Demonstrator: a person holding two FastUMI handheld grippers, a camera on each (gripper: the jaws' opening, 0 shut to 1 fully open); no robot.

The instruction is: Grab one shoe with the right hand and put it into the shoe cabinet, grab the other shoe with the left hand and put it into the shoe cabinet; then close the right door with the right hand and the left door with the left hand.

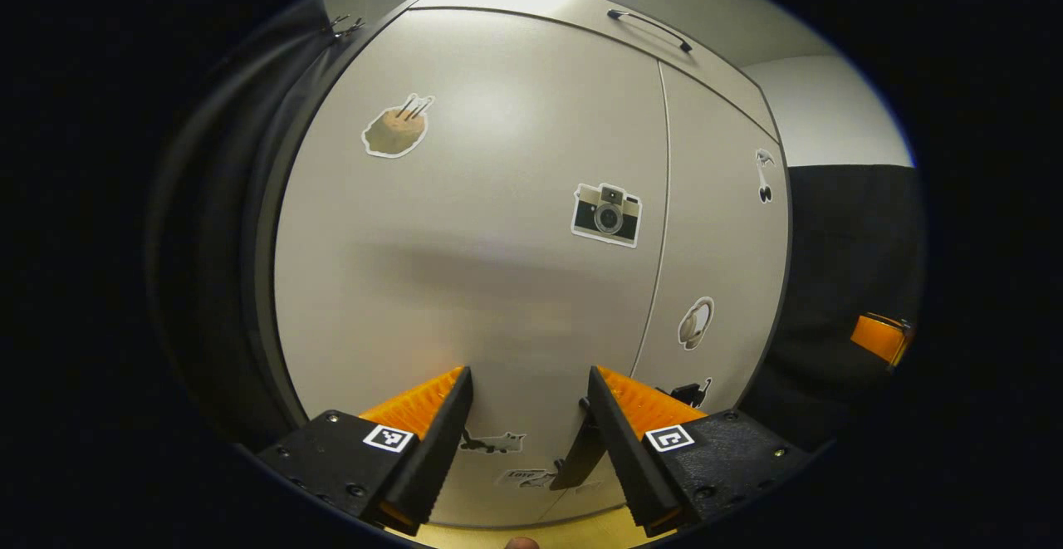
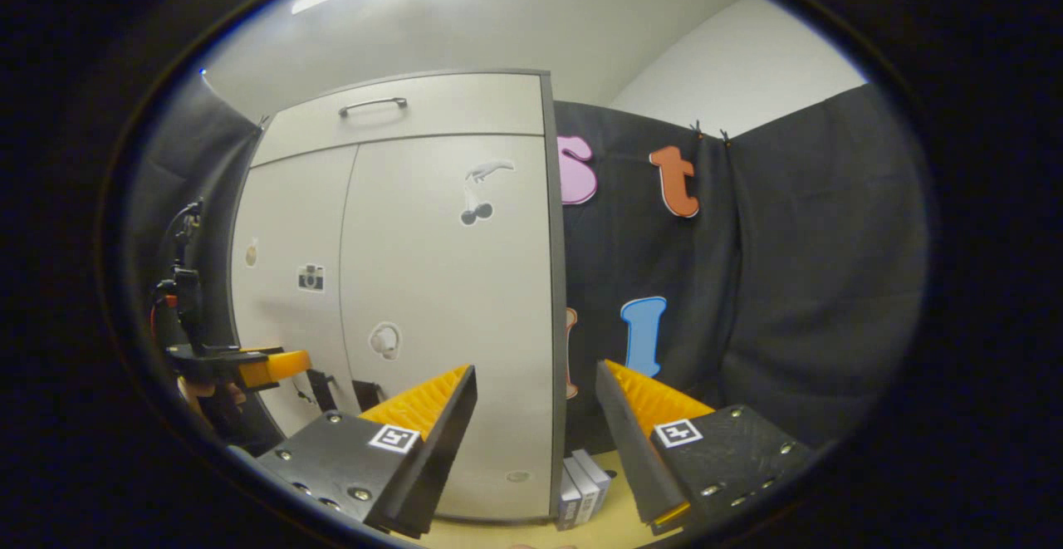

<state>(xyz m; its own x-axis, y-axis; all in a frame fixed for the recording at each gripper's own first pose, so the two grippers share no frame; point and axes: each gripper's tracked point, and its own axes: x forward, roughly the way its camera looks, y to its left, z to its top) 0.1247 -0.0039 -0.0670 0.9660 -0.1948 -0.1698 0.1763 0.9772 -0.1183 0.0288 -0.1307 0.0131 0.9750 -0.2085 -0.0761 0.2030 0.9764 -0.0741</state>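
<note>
In the left gripper view the left gripper [image 1: 530, 383] hangs released, its fingers spread with nothing between them, close in front of the shoe cabinet [image 1: 498, 283]. The left door [image 1: 473, 225] rises from 6 o'clock to 12 o'clock ahead of it; the right door [image 1: 718, 233] lies toward 2 o'clock. Both doors sit flush, pale grey, dotted with stickers, among them a camera sticker [image 1: 607, 214]. A drawer handle [image 1: 649, 29] sits at 1 o'clock.

In the right gripper view the right gripper [image 2: 536, 379] is likewise released and empty, farther from the cabinet, whose right door [image 2: 453, 300] stands at 11 o'clock. The left gripper [image 2: 274, 366] shows at 9 o'clock, beside the left door [image 2: 286, 283]. Small boxes [image 2: 581, 482] stand at the cabinet's foot.
</note>
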